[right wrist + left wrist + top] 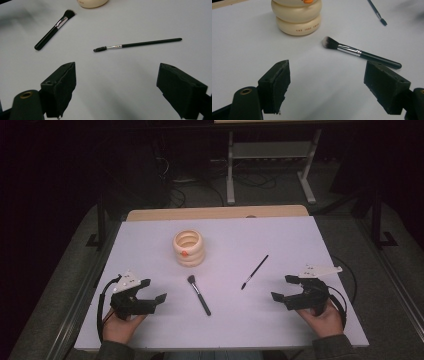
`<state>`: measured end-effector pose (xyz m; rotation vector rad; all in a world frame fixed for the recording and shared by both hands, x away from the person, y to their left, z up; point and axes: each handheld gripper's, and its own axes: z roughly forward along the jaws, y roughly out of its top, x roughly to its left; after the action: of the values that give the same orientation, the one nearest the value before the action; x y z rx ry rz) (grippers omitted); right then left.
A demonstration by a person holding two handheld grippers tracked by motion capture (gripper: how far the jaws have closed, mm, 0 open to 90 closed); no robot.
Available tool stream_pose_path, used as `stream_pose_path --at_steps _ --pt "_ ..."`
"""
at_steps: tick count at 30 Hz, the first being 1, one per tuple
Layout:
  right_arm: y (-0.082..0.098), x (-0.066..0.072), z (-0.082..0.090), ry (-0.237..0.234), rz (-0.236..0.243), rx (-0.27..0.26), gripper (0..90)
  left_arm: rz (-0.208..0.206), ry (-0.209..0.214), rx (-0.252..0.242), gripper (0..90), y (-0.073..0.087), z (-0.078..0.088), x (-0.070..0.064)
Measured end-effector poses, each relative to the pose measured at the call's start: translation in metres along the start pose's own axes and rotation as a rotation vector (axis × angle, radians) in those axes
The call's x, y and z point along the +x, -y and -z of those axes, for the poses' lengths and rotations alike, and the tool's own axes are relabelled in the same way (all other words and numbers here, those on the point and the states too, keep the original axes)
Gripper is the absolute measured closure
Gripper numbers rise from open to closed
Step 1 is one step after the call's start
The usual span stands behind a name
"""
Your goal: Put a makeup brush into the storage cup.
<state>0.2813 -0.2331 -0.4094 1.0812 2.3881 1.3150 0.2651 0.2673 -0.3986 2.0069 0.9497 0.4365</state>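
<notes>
On the table (280, 320), we note both the left gripper (151, 291) and right gripper (282, 287) released, empty. Powder brush (198, 294) and spoolie brush (254, 271) lie between them; ringed cream holder (189, 248) stands behind, contents unreadable.

Ahead of the left hand-held gripper (150, 290) the counter (280, 320) lies free; only the powder brush (199, 294) lies to its right.
</notes>
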Motion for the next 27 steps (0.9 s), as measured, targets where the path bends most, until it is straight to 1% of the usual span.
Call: stream_pose_path --at_steps 1,2,4,6,8,11,13,14,15,16,19,21,23,24,27 --pt "-0.001 0.001 -0.001 -0.004 0.006 -0.002 15.1 -0.008 0.001 0.005 20.9 0.0 0.0 0.0" --pt "-0.002 0.003 -0.001 -0.007 0.006 0.0 15.0 0.001 0.001 0.006 20.9 0.0 0.0 -0.001" --pt "-0.004 0.006 -0.004 -0.009 0.013 0.001 15.0 -0.011 0.006 0.005 20.9 0.0 -0.001 -0.001" --pt "-0.007 0.009 -0.006 -0.016 0.019 0.001 15.1 -0.007 0.007 -0.001 20.9 0.0 -0.001 -0.002" --pt "-0.01 0.013 -0.008 -0.01 0.027 0.003 15.1 -0.009 0.007 0.001 20.9 0.0 -0.001 -0.002" --pt "-0.014 0.017 -0.012 -0.015 0.035 0.009 15.1 -0.012 0.007 0.001 20.9 0.0 -0.001 -0.002" --pt "-0.018 0.019 -0.014 -0.013 0.033 0.025 15.1 -0.013 0.004 0.003 20.9 0.0 -0.001 -0.004" --pt "-0.02 0.019 -0.016 -0.013 0.038 0.029 15.1 -0.026 0.002 0.003 20.8 -0.001 -0.001 -0.004" --pt "-0.023 0.02 -0.017 -0.018 0.033 0.032 15.1 -0.025 0.004 0.008 20.8 -0.001 -0.001 -0.005" --pt "-0.026 0.021 -0.018 -0.024 0.026 0.035 15.1 -0.008 0.007 -0.001 20.8 -0.001 -0.002 -0.006" --pt "-0.034 0.026 -0.024 -0.038 0.033 0.045 15.1 -0.03 0.009 -0.002 20.8 -0.002 -0.002 -0.006" --pt "-0.04 0.032 -0.028 -0.048 0.034 0.058 15.1 -0.019 0.01 0.004 20.8 -0.002 -0.002 -0.007" --pt "-0.048 0.038 -0.033 -0.063 0.043 0.072 15.1 -0.02 0.011 0.003 20.8 -0.002 -0.002 -0.007" --pt "-0.052 0.041 -0.035 -0.064 0.044 0.087 15.1 -0.031 0.013 0.001 20.8 -0.002 -0.002 -0.007" --pt "-0.064 0.05 -0.046 -0.048 0.053 0.119 16.0 -0.032 0.013 -0.002 20.8 -0.003 -0.002 -0.007"
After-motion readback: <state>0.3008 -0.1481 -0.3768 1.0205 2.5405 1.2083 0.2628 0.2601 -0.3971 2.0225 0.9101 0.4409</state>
